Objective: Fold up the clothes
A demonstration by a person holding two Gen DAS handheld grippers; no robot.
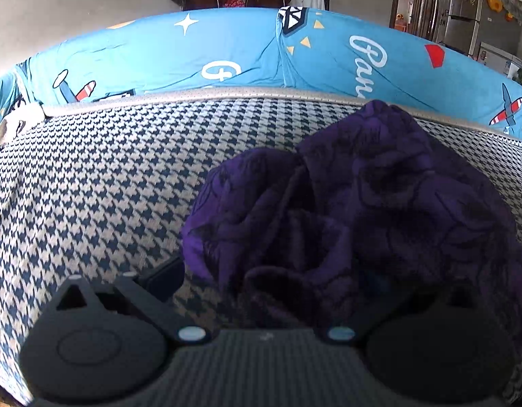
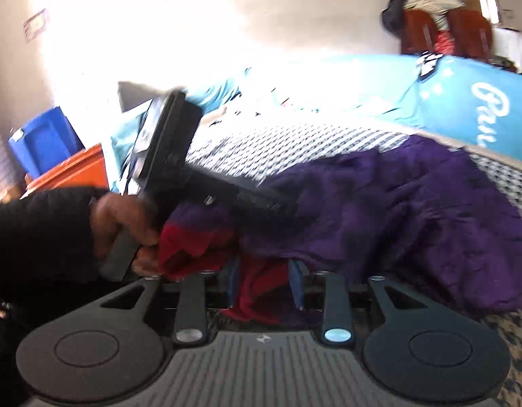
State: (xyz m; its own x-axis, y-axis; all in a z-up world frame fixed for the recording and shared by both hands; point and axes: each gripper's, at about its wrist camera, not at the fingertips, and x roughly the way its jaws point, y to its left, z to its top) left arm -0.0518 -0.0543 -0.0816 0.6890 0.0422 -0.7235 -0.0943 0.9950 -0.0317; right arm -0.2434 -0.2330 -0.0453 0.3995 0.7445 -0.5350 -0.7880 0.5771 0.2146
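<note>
Lying bunched, purple garment (image 1: 355, 203) (long axis unclear) | right gripper (image 2: 264, 285) clamps red cloth (image 2: 257, 291) | left gripper (image 1: 261, 291) state untellable

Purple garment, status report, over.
Right gripper shut on red cloth. Left gripper unclear. Purple garment crumpled, unfolded, on houndstooth cover.

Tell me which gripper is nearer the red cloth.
Right. The right gripper has the red cloth between its fingers. The left gripper reaches into the purple garment just above it.
</note>
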